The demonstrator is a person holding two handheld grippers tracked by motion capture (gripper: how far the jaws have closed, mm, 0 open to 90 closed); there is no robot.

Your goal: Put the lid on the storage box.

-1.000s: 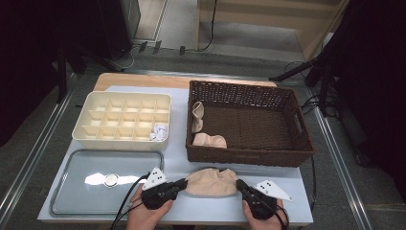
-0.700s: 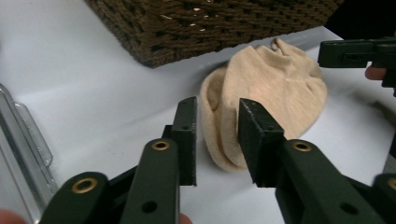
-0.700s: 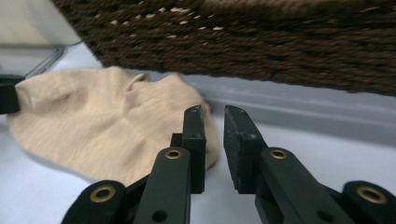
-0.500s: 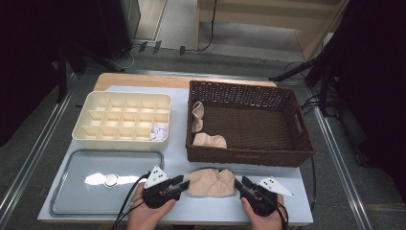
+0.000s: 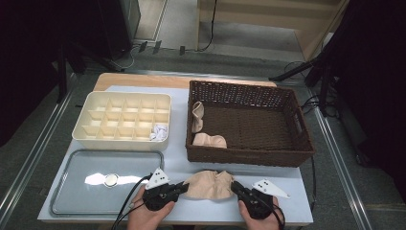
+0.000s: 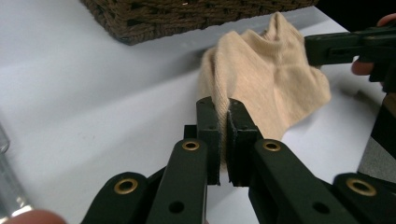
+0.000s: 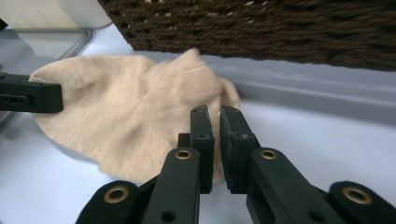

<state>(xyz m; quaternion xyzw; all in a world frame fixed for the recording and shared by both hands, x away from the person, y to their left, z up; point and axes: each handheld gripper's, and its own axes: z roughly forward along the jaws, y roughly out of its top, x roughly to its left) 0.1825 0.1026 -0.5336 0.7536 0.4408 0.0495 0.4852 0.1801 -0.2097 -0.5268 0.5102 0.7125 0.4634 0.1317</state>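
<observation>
While both claws pinch it | ribbed beige sock (image 5: 208, 185), crumpled | left claw (image 6: 223, 140), right claw (image 7: 215, 140) clamped on edges

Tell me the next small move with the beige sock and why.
Probably lift the beige sock slightly off the table with both grippers together. The left gripper is pinching one edge and the right gripper seems closed on the opposite edge, so it appears held at both ends.

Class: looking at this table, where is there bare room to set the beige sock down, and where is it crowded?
Free: the right half of the wicker basket, the grey tray apart from one small disc, and most organiser cells. Crowded: the front strip, where both claws flank the sock.
</observation>
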